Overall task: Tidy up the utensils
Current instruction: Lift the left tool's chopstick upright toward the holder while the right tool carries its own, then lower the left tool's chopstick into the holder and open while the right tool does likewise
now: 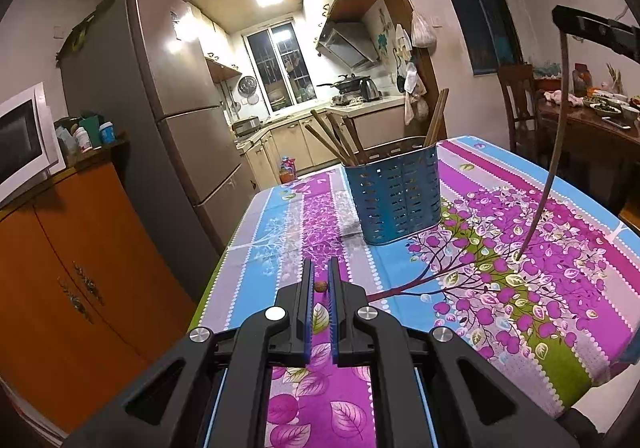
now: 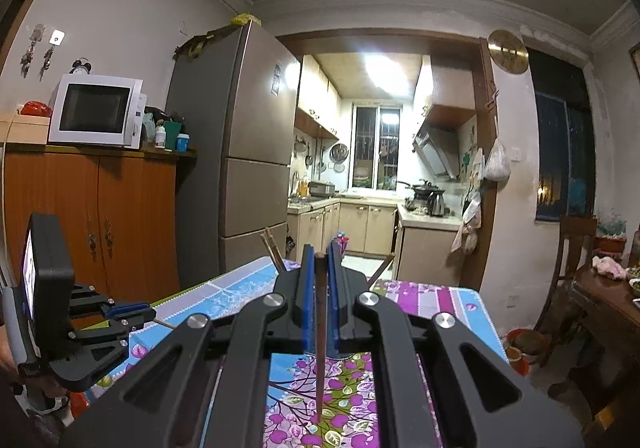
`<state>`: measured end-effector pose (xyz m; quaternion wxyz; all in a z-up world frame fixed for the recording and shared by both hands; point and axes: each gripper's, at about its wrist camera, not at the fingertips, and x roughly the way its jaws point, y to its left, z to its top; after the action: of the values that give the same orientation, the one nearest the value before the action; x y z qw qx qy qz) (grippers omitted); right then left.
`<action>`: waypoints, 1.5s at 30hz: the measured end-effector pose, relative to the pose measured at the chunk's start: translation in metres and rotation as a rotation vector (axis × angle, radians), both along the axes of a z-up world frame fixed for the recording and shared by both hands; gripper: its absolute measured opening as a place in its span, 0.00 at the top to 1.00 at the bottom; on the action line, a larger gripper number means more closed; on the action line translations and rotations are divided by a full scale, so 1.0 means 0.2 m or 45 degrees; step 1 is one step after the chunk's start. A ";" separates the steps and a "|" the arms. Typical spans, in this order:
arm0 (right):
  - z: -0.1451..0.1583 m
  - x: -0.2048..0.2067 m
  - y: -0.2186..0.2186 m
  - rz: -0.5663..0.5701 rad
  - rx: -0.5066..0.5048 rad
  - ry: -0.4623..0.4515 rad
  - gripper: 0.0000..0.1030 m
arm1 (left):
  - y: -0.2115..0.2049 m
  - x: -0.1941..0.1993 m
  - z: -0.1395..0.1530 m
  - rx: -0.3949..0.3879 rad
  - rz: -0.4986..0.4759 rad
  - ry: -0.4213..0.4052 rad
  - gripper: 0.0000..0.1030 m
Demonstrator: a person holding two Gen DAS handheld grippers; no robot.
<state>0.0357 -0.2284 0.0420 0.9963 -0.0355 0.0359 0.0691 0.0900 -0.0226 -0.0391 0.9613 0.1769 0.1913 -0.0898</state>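
Note:
A blue perforated utensil holder [image 1: 394,192] stands on the floral tablecloth [image 1: 480,268] and holds several brown chopsticks [image 1: 336,140]. My left gripper [image 1: 320,280] is shut on the end of a chopstick [image 1: 320,286], low over the table's near left part. In the right wrist view it sits at the left [image 2: 148,318] with the thin stick poking out. My right gripper [image 2: 319,254] is shut on a brown chopstick [image 2: 320,332] that hangs down, its tip on the cloth. The left wrist view shows that chopstick [image 1: 554,152] right of the holder, below the right gripper's fingers [image 1: 588,28].
An orange wooden cabinet [image 1: 80,288] with a white microwave [image 2: 96,112] stands to the left. A tall fridge [image 1: 172,120] is behind it. A dark dining table [image 1: 592,124] with dishes and a wooden chair [image 1: 520,104] stand to the right. The kitchen lies beyond.

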 end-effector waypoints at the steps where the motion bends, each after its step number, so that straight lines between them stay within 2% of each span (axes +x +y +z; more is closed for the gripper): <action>1: 0.00 0.01 0.00 0.002 0.001 0.006 0.95 | -0.01 0.01 0.00 0.001 -0.002 0.001 0.93; 6: 0.04 0.06 0.00 -0.004 -0.013 -0.002 0.95 | -0.03 0.04 0.04 0.009 -0.010 -0.018 0.93; 9: 0.09 0.09 -0.01 -0.001 -0.018 -0.016 0.95 | -0.04 0.09 0.10 -0.024 -0.045 -0.006 0.93; 14: 0.23 0.16 -0.03 0.013 -0.009 -0.041 0.95 | -0.05 0.19 0.32 -0.132 -0.129 -0.006 0.93; 20: 0.39 0.27 -0.05 0.000 -0.014 -0.076 0.95 | -0.11 0.37 0.63 -0.289 -0.266 0.065 0.93; 24: 0.48 0.36 -0.08 -0.016 -0.011 -0.089 0.95 | -0.16 0.47 0.80 -0.350 -0.319 0.079 0.93; 30: 0.57 0.54 -0.13 -0.023 0.038 -0.084 0.95 | -0.25 0.66 0.99 -0.441 -0.367 0.003 0.93; 32: 0.58 0.62 -0.15 -0.025 0.063 -0.073 0.95 | -0.30 0.75 1.02 -0.463 -0.367 -0.010 0.93; 38: 0.55 0.79 -0.15 -0.043 0.091 -0.067 0.95 | -0.43 1.00 1.04 -0.418 -0.311 -0.077 0.93; 45: 0.40 1.01 -0.17 -0.058 0.132 0.017 0.95 | -0.48 1.23 0.98 -0.441 -0.266 -0.093 0.93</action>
<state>0.2384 -0.2615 0.1217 0.9979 0.0173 0.0396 0.0483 0.3368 -0.1179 0.1574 0.9691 0.0311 0.1185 -0.2140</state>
